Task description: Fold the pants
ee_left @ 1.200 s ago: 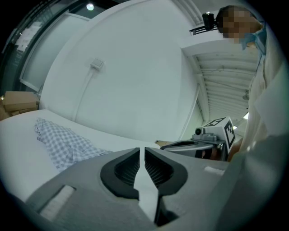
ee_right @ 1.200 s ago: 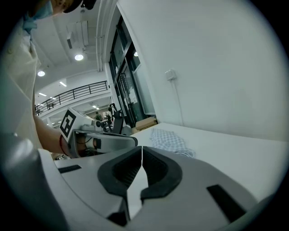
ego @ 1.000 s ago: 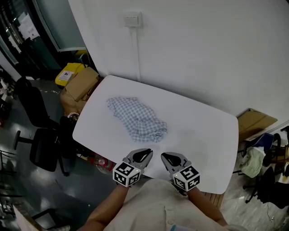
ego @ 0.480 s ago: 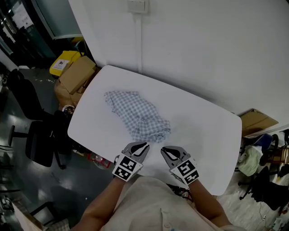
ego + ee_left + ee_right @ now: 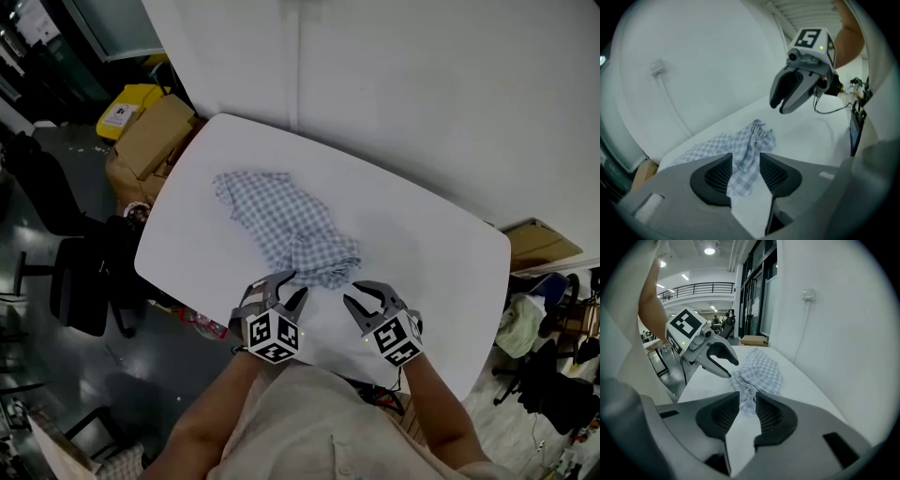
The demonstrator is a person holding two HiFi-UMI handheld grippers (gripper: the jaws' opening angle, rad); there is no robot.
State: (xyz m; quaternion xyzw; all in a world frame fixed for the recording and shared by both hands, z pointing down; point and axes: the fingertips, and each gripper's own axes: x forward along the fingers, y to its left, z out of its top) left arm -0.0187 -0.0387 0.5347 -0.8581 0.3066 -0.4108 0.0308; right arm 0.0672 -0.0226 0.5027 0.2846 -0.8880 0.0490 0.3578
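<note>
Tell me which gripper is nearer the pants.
Left. The left gripper sits at the near edge of the pants, cloth seemingly between its fingers; the right gripper hangs over bare table just short, fingers empty. Both pairs have just been opening.

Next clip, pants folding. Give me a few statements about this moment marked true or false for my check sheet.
1. The pants lie crumpled on the table. True.
2. The left tongs grip the pants. False: their jaws stand apart and have just been opening. The pants' near edge lies just ahead of them, not pinched.
3. The right tongs are shut. False: their jaws stand apart and have just been opening, with nothing pinched between them.
4. A cardboard box stands on the floor beside the table. True.
5. The pants are plain black. False: they are light checked cloth.
</note>
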